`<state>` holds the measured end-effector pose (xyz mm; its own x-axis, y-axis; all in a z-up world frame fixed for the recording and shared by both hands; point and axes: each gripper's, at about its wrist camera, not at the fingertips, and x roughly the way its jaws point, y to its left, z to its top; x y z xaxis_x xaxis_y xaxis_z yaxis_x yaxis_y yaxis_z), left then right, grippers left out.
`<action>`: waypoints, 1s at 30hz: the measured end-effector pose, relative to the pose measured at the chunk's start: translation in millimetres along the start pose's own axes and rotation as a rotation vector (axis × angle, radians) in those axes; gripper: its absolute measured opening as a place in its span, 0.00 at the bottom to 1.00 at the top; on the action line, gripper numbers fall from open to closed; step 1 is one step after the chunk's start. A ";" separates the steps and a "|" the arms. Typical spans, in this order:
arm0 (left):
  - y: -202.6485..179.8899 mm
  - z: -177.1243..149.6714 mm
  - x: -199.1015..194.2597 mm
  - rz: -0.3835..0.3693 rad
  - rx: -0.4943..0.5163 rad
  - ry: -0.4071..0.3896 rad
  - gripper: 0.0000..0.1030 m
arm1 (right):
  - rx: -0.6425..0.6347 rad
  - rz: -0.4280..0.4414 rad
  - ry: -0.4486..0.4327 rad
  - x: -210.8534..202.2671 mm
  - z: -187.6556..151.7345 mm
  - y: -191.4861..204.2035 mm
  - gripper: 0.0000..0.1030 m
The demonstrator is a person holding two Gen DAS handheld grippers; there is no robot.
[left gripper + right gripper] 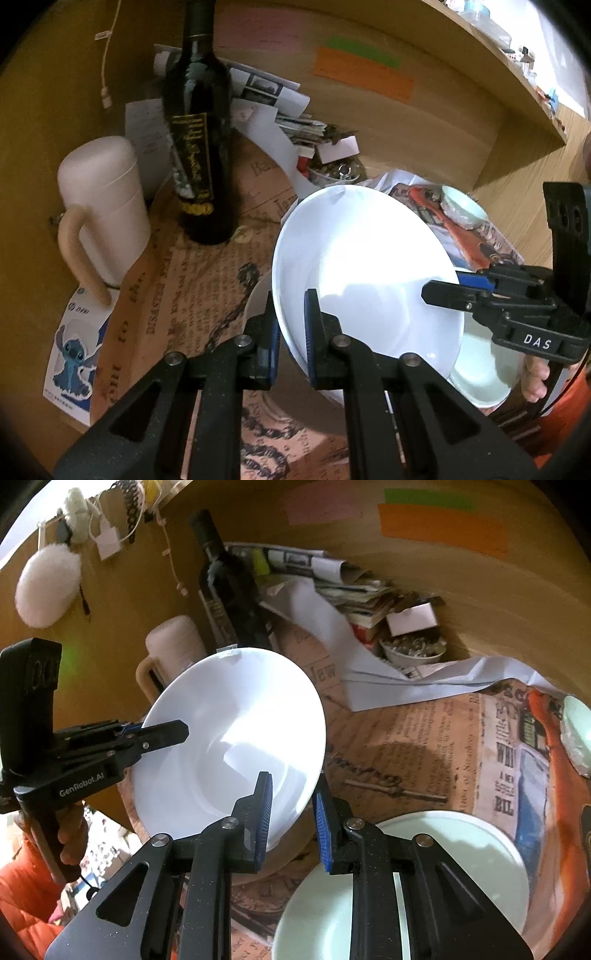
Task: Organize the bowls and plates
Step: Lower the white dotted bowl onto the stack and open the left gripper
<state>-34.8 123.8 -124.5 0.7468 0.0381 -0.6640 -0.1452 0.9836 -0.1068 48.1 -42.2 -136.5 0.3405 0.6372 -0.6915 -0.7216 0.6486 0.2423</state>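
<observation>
A white deep plate (365, 266) is held tilted above the table by both grippers. My left gripper (291, 314) is shut on its near rim; in the right wrist view the left gripper (162, 734) clamps the plate's left rim. My right gripper (291, 801) straddles the plate's (229, 738) lower right rim, its blue pads a little apart from it; in the left wrist view the right gripper (443, 288) sits at the plate's right edge. A pale green plate (443, 853) lies on the table below. A small pale green bowl (463, 208) sits further back.
A dark wine bottle (199, 147) and a white lidded mug (107, 206) stand at the back left. A newspaper-print cloth (184, 288) covers the table. Piled papers (351, 587) and a small bowl of clutter (412, 648) lie by the wooden back wall.
</observation>
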 end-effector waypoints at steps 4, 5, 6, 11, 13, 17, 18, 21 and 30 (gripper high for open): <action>1.5 -8.3 -1.9 0.017 0.010 -0.003 0.09 | -0.009 0.005 0.015 4.7 -1.9 4.9 0.19; 2.0 -10.5 -1.9 0.019 0.011 0.000 0.09 | -0.010 0.004 0.019 5.8 -2.5 5.8 0.19; 2.5 -11.8 -1.9 0.019 0.010 0.003 0.09 | -0.010 0.005 0.022 6.6 -3.0 6.0 0.19; 4.0 -17.8 3.6 0.023 0.015 0.024 0.10 | -0.015 -0.004 0.043 10.4 -6.0 9.4 0.19; 3.1 -20.2 5.8 0.031 0.026 0.030 0.10 | -0.018 -0.008 0.050 11.7 -6.7 9.8 0.19; 2.5 -23.4 6.5 0.034 0.045 0.029 0.10 | -0.019 -0.011 0.066 14.4 -7.6 8.8 0.19; 2.1 -23.3 6.7 0.033 0.045 0.029 0.10 | -0.019 -0.012 0.069 14.8 -7.5 8.8 0.19; 1.8 -23.2 7.5 0.034 0.050 0.031 0.11 | -0.024 -0.015 0.070 15.1 -7.3 9.3 0.19; -3.6 -24.1 10.0 0.059 0.084 0.035 0.12 | -0.073 -0.050 0.066 13.2 -7.9 14.6 0.21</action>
<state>-42.5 116.4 -148.6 0.7154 0.0918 -0.6927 -0.1323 0.9912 -0.0053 37.3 -27.6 -147.5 0.3384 0.5744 -0.7453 -0.7477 0.6451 0.1577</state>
